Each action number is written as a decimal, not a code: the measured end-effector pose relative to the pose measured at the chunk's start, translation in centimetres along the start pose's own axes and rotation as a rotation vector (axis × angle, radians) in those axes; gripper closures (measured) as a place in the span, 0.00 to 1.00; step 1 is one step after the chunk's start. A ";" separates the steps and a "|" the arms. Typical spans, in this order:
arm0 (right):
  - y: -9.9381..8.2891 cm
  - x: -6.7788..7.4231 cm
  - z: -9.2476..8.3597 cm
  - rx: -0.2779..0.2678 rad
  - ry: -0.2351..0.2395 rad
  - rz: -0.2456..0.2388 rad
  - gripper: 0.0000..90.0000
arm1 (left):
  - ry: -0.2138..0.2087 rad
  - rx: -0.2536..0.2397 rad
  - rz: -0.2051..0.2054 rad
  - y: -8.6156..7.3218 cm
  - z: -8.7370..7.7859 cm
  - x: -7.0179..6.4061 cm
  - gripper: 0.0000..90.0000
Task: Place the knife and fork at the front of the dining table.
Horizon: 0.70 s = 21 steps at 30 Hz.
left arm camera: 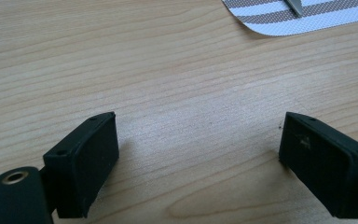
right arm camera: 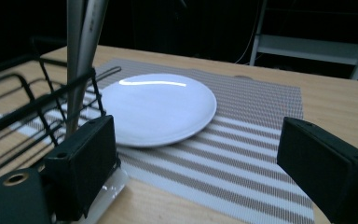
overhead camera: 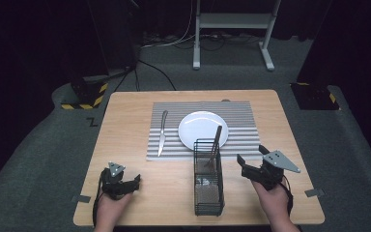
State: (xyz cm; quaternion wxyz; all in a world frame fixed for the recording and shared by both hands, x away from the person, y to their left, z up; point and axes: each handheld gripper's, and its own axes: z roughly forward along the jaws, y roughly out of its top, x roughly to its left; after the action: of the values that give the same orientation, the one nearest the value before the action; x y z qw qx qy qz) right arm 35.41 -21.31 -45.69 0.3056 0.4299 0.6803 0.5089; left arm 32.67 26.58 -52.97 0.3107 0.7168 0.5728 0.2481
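While both tongs gape empty, right tongs (overhead camera: pixel 251 162) sit nearer the utensil handle (overhead camera: pixel 216 145), just left of them in the wire caddy (overhead camera: pixel 207 193), leaning upright; left tongs (overhead camera: pixel 125 182) rest well apart.

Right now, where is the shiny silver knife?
In the high view, the silver metal knife lies flat on the left part of the grey striped placemat, just left of the round white plate and apart from it.
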 end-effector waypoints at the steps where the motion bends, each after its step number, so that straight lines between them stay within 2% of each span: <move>1: 0.4 0.1 0.1 -0.002 -0.003 0.001 0.13 | -0.004 0.000 0.003 0.0 0.0 0.0 0.13; 3: 1.1 0.2 0.4 -0.006 0.015 0.005 0.13 | -0.011 0.007 0.011 0.1 0.0 0.0 0.12; 5: 1.4 0.4 0.5 -0.012 0.014 0.008 0.13 | -0.011 0.006 0.011 0.0 0.0 0.0 0.11; 9: 3.0 1.8 1.9 -0.026 0.022 -0.002 0.13 | -0.014 0.008 0.012 0.1 0.0 0.0 0.11; 15: 4.1 3.1 3.5 -0.017 -0.002 -0.019 0.19 | -0.014 0.008 0.013 0.1 0.0 0.0 0.11; 19: 5.0 3.6 4.3 -0.043 0.005 -0.014 0.33 | -0.017 0.008 0.014 0.1 0.1 0.0 0.11; 21: 5.1 3.7 4.5 -0.043 0.004 -0.011 0.35 | -0.017 0.008 0.013 0.1 0.0 0.0 0.11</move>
State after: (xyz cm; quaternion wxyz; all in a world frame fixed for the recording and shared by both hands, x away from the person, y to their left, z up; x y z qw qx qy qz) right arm 38.99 -15.50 -42.04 0.3161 0.4185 0.6721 0.5227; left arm 32.76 26.61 -52.95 0.3107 0.7240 0.5665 0.2418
